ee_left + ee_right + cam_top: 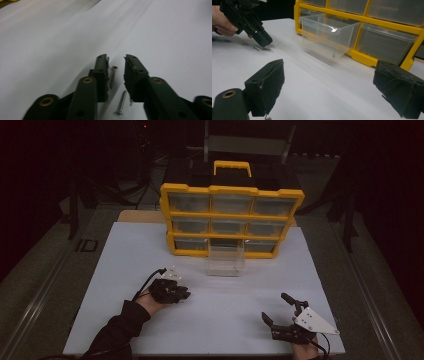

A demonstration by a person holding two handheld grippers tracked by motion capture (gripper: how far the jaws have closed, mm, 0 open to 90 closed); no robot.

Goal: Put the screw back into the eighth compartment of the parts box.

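Screws lie loose on the white surface: one screw sits between the parted jaws of the left gripper, a second screw farther back in the same gap, so the jaws seem lowered to pinch one. Ahead of the right gripper, whose jaws stand wide and empty, a clear drawer waits pulled from the yellow organizer, likely to receive them.

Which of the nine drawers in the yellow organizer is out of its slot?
The bottom-middle drawer. It stands clear on the white table in front of the organizer, leaving a dark empty slot; the other eight sit flush in the frame.
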